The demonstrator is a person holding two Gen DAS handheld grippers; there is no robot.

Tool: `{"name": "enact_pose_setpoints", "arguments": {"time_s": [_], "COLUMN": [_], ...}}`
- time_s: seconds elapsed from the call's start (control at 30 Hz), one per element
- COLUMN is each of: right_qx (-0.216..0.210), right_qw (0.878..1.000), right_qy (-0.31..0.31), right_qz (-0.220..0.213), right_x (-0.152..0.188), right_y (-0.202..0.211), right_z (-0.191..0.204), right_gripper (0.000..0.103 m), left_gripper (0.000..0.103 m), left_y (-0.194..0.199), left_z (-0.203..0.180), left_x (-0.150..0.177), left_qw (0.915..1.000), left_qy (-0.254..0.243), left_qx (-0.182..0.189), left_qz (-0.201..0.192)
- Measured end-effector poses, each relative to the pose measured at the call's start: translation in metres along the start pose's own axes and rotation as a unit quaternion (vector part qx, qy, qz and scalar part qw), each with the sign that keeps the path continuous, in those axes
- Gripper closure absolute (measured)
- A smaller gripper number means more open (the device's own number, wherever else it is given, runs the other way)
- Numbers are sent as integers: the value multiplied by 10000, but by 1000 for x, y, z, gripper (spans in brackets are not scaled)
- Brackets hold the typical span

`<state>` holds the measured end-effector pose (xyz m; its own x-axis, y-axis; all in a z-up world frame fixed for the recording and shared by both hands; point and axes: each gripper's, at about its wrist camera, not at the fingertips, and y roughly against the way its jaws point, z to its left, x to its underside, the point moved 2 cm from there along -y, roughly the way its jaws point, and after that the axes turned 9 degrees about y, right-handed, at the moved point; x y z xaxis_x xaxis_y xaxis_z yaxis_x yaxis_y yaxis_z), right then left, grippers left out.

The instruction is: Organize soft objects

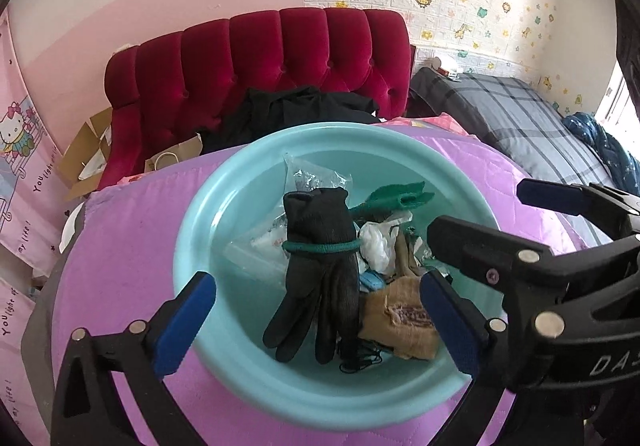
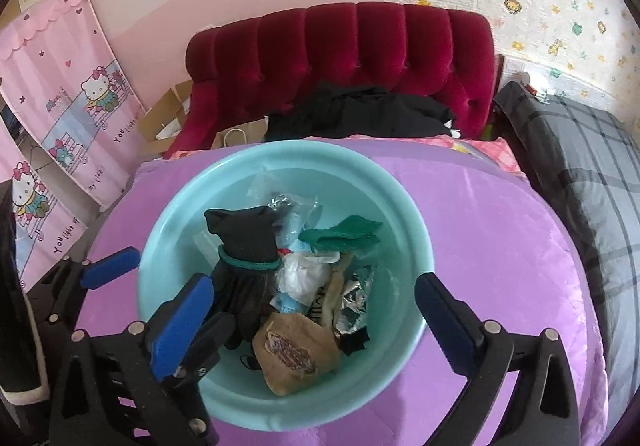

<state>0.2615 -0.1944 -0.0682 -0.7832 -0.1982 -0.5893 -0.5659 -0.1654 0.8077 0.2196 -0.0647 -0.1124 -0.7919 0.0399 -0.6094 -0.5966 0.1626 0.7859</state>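
Observation:
A teal basin (image 1: 320, 134) (image 2: 296, 154) stands on a purple quilt (image 1: 132, 246) (image 2: 500, 246). In it lies a pair of black gloves (image 1: 320, 238) (image 2: 248, 238) bound by a green band, beside a green cloth (image 1: 400, 198) (image 2: 344, 234), a white plastic bag (image 1: 376, 242) (image 2: 300, 274), a brown burlap pouch (image 1: 400, 322) (image 2: 292, 350) and foil wrappers. My left gripper (image 1: 316, 322) hovers open above the gloves' fingers, touching nothing. My right gripper (image 2: 312, 322) (image 1: 508, 222) is open over the pouch, close beside the left one. A blue pad of the left gripper's fingers (image 2: 108, 268) shows at the basin's left rim.
A red tufted headboard (image 1: 260, 58) (image 2: 340, 46) stands behind the quilt with a black garment (image 1: 288, 106) (image 2: 360, 110) piled before it. Grey plaid bedding (image 1: 520, 114) (image 2: 592, 166) lies to the right. A paper bag (image 1: 172, 158) and cardboard sit at the left.

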Motion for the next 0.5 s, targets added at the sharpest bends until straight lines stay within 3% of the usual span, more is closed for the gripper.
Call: {"name": "enact_pose_setpoints", "arguments": {"time_s": [0.5], "right_qx": [223], "right_qw": [9995], "right_qy": [80], "right_qz": [-191], "right_x": [20], "right_y": [51], "right_z": [15], "right_gripper": [0], "left_gripper": [0], "left_y": [52], "left_z": [-2], "left_x": [13], "left_qw": [9998], "left_qy": [41], "left_qx": [-104], "left_qz": [-185]}}
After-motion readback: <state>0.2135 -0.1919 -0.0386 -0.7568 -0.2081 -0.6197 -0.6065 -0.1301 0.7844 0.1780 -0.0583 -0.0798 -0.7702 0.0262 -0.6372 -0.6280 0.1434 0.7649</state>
